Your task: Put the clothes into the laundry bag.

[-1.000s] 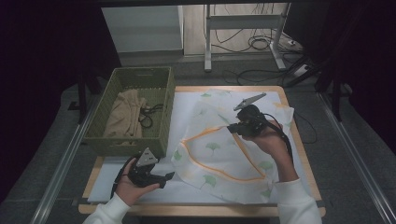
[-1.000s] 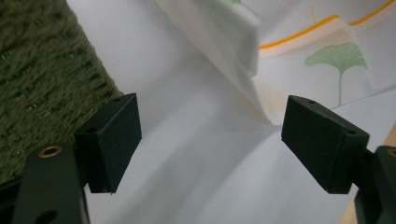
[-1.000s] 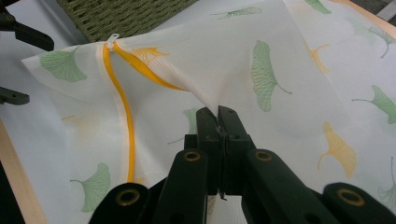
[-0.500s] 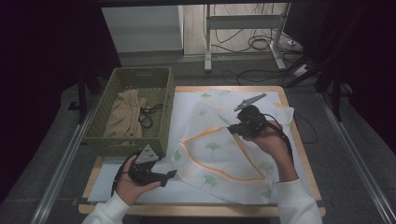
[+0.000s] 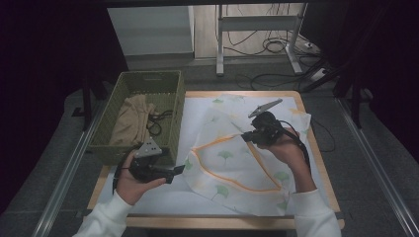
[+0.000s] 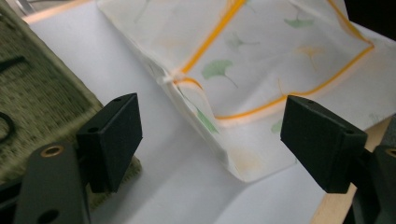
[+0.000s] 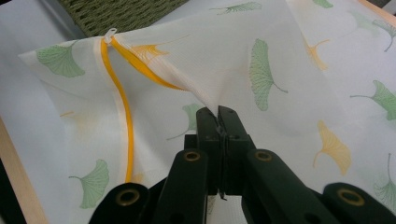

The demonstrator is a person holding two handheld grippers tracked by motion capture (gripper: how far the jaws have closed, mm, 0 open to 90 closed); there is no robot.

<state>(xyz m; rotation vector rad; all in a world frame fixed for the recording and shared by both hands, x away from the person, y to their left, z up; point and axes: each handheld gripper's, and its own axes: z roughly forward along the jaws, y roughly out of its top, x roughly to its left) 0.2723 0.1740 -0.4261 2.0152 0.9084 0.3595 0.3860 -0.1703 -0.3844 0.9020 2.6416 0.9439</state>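
A white cloth [image 5: 232,163] printed with green and orange ginkgo leaves and edged in orange lies over the table's middle and right. My right gripper [image 5: 245,136] is shut on a raised fold of that cloth [image 7: 261,60], lifting it slightly; its jaws are pressed together on the fabric. My left gripper [image 5: 179,170] is open near the cloth's left corner [image 6: 175,79], with nothing between its black pads [image 6: 114,135]. That corner sits just beyond the jaws, apart from them.
A green woven basket [image 5: 170,91] holding a tan cloth [image 5: 129,121] and a black cord stands at the table's back left, right beside my left gripper. A white sheet [image 5: 163,197] covers the wooden table [image 5: 326,177]. Floor cables and a metal stand lie behind.
My left gripper has edged slightly right toward the cloth's left corner. The right gripper keeps its hold with little movement.
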